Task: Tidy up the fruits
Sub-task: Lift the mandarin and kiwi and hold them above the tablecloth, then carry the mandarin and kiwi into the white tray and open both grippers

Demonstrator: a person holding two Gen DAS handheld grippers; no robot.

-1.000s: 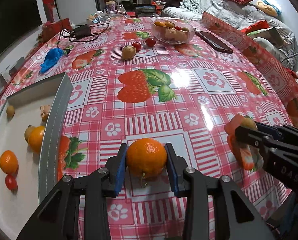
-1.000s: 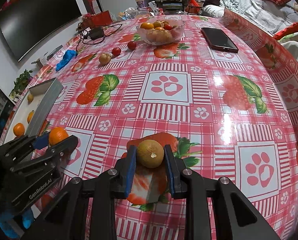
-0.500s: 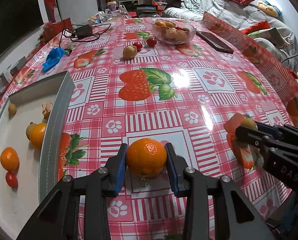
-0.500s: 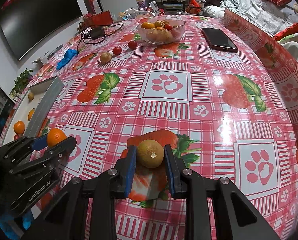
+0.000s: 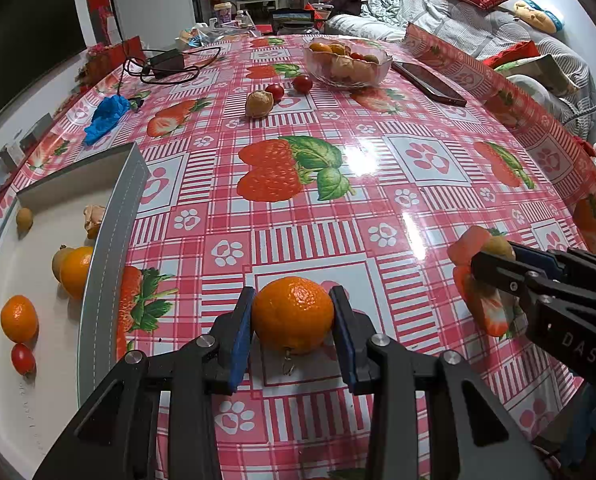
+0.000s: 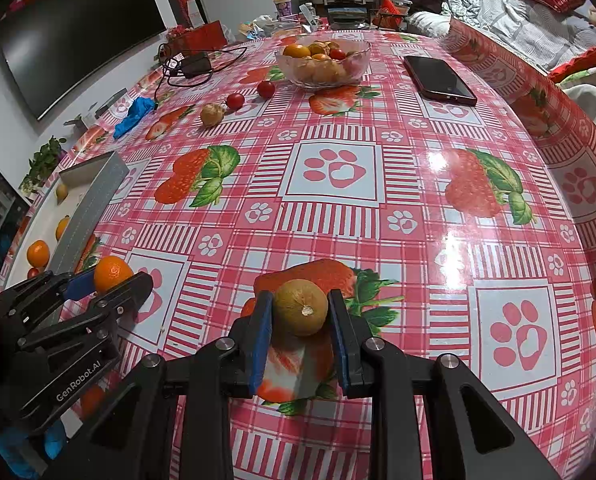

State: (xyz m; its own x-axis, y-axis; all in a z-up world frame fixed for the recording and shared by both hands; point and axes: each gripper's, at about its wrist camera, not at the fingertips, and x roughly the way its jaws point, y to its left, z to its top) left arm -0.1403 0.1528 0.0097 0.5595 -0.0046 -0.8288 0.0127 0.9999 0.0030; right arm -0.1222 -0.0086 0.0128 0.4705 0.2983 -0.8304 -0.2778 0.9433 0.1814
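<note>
My left gripper (image 5: 293, 316) is shut on an orange mandarin (image 5: 293, 314), held just above the tablecloth right of the white tray (image 5: 109, 240). My right gripper (image 6: 300, 312) is shut on a brownish-yellow round fruit (image 6: 300, 307) over a strawberry print. The left gripper with the mandarin (image 6: 111, 273) shows at the left of the right wrist view. The tray holds several fruits: two mandarins (image 5: 19, 318), a cherry tomato (image 5: 22, 358) and small brown fruits. A glass bowl (image 5: 346, 62) of fruit stands far back.
A brown fruit (image 5: 259, 103) and two cherry tomatoes (image 5: 302, 84) lie loose before the bowl. A phone (image 5: 429, 82) lies right of the bowl. A blue cloth (image 5: 105, 118) and a charger with cable (image 5: 165, 63) sit at the far left. The table edge drops on the right.
The left gripper has drifted slightly right, away from the tray, still holding the mandarin. The right gripper and its fruit have hardly moved.
</note>
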